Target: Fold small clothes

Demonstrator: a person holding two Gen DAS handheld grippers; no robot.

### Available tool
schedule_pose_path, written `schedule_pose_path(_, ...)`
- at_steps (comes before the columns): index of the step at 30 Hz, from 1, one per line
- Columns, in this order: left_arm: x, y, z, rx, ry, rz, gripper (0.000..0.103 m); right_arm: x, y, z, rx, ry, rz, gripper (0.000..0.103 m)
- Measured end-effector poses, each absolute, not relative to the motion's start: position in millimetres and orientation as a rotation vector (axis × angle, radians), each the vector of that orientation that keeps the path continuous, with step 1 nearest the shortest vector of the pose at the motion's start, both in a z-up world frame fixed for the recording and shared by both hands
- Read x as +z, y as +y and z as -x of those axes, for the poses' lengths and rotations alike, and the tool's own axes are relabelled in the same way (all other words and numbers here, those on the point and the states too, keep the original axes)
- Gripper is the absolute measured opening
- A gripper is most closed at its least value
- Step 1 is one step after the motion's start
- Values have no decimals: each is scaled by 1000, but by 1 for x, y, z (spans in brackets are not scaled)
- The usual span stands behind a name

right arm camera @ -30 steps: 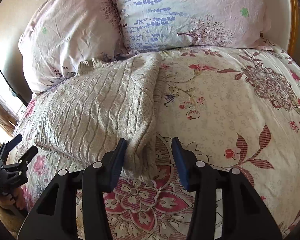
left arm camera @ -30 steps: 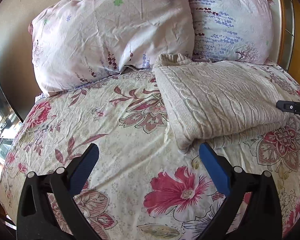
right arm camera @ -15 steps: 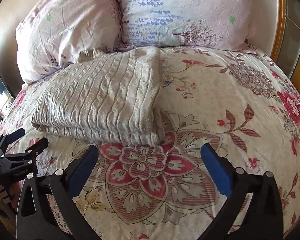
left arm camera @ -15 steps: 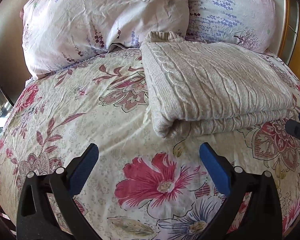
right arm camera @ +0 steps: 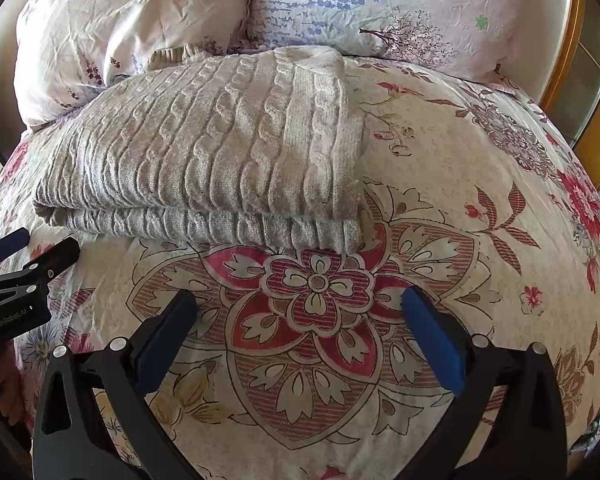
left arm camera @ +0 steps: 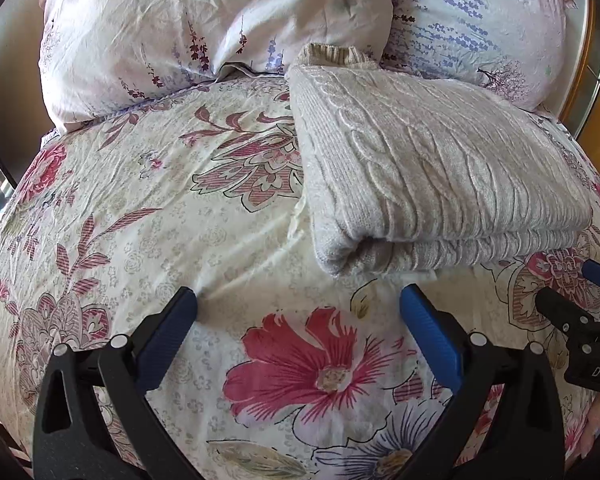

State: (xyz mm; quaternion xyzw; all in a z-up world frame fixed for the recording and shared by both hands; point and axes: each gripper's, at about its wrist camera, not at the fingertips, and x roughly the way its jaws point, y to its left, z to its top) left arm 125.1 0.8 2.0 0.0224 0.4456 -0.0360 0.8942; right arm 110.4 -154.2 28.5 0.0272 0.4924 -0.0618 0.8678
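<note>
A beige cable-knit sweater lies folded in a flat rectangle on the floral bedspread, its far edge against the pillows. It also shows in the right wrist view. My left gripper is open and empty, just short of the sweater's near left corner. My right gripper is open and empty, a little back from the sweater's near edge. The right gripper's tip shows in the left wrist view, and the left gripper's tip shows in the right wrist view.
Two floral pillows lean against the headboard behind the sweater. A wooden bed frame runs along the right. The bed's left edge drops off beside a wall.
My right gripper has let go of the sweater's edge, opened wide and pulled back. My left gripper has shifted so the folded sweater sits nearer and more central.
</note>
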Motion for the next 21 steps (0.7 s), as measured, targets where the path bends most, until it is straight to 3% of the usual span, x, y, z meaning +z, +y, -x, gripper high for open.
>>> schedule_pose_path(21,1,1,-126,-77,929,-38,101,29,-154,-109,-131,1019,-58,102)
